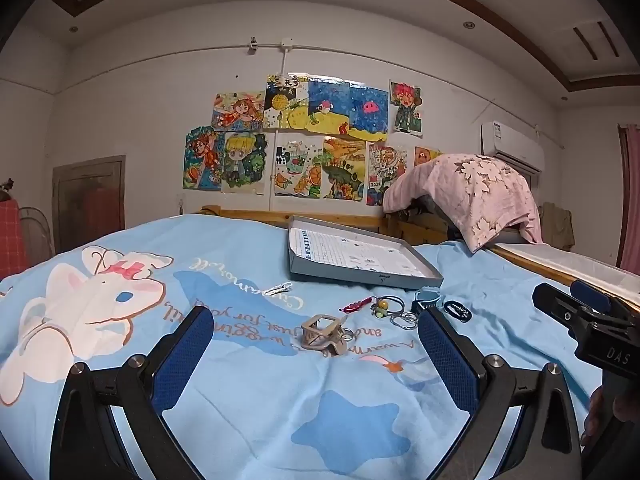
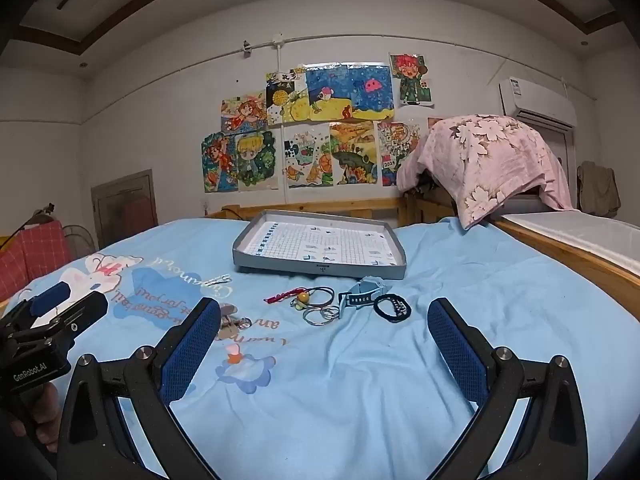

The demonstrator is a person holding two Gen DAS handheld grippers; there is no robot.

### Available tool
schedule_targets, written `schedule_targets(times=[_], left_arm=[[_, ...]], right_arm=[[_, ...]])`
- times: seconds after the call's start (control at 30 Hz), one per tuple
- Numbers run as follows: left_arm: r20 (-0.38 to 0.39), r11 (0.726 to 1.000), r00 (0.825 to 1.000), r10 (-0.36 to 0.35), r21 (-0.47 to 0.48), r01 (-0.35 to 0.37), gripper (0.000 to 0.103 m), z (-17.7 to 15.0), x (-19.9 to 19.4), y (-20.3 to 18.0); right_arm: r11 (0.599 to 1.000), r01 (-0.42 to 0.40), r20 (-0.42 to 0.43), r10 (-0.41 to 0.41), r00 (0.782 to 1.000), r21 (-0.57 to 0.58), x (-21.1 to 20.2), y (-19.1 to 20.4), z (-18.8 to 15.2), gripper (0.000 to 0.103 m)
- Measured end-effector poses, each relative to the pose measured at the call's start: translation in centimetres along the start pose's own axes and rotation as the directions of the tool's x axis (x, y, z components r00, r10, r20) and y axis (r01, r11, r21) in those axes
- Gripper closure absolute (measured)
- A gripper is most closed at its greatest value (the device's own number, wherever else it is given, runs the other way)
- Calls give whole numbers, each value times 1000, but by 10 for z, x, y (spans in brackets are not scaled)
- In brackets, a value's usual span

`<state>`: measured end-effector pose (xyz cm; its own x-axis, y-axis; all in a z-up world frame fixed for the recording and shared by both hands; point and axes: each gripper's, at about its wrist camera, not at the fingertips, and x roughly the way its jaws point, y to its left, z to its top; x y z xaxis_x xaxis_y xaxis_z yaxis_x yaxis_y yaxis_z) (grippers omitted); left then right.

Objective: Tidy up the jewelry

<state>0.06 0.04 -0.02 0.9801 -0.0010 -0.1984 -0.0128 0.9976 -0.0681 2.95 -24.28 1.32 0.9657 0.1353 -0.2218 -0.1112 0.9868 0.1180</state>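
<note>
Jewelry lies on a light blue bedsheet (image 2: 460, 280) before a shallow grey box lid (image 2: 320, 270). A beige hair claw clip (image 1: 323, 334), a red charm (image 1: 356, 305), a yellow bead tie (image 2: 303, 298), silver rings (image 2: 320, 315), a blue watch (image 2: 362, 294) and a black bracelet (image 2: 393, 307) are there. A silver clip (image 1: 279, 289) lies apart to the left. My left gripper (image 1: 316, 344) is open, its jaws either side of the claw clip, empty. My right gripper (image 2: 326, 338) is open and empty, just short of the rings.
The grey box lid (image 1: 360, 274) holds a printed paper sheet. A wooden bed frame (image 2: 560, 252) runs along the right. A pink floral cloth (image 2: 492, 160) covers a pile at the back right. Drawings hang on the wall.
</note>
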Motion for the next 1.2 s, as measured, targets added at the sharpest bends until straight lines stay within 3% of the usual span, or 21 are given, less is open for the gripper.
schedule_targets(times=[0.5,1.2], left_arm=[[34,1000,999,-5,6,5,0,3,-11,-9],[25,1000,1000,-8,-1,9,0,3,-7,-2]], right_arm=[[1000,6,4,-6,1000,-19,-2,5,2,1],[1000,31,1,-31,1000,2,-3,-6,3,1]])
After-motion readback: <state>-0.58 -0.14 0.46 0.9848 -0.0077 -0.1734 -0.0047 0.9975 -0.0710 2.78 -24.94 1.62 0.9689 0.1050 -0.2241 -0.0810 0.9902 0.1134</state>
